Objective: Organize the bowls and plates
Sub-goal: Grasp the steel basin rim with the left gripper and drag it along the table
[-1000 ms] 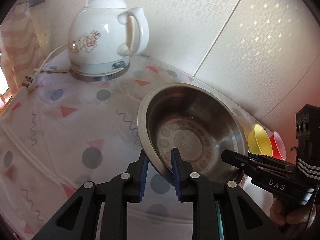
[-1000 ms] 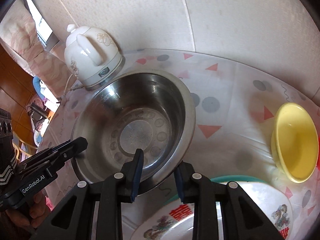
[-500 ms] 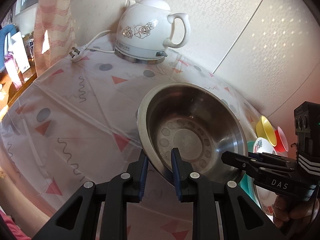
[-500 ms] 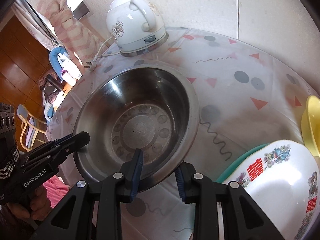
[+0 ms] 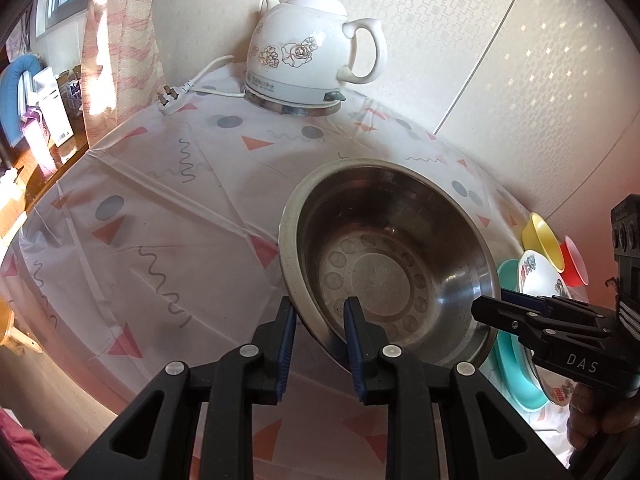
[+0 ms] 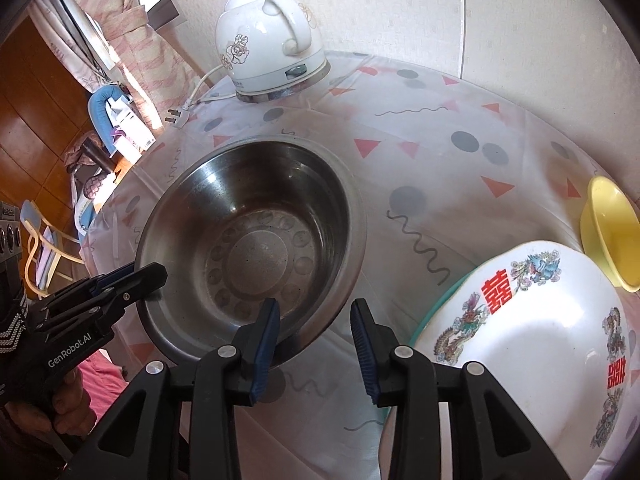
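A large steel bowl (image 5: 384, 264) rests on the patterned tablecloth (image 5: 160, 200). My left gripper (image 5: 320, 336) is shut on its near rim, one pad inside and one outside. My right gripper (image 6: 316, 344) straddles the opposite rim of the steel bowl (image 6: 248, 232). Its jaws are opening, and the outer pad stands apart from the rim. Each view shows the other tool: the right gripper (image 5: 486, 308) at the bowl's right edge, the left gripper (image 6: 154, 276) at its left edge. A white decorated bowl (image 6: 520, 340) sits on a teal plate (image 6: 436, 308) beside the steel bowl.
A white electric kettle (image 5: 308, 56) stands by the wall, its cord and plug (image 5: 170, 98) lying on the cloth. A yellow bowl (image 6: 608, 232) and a red bowl (image 5: 574, 264) sit beyond the white one. The table edge drops away on the left, with chairs and clutter past it.
Both grippers and the steel bowl have moved away from the kettle, which now looks farther off. The right gripper's jaws have spread wider around the rim. The left grip is unchanged.
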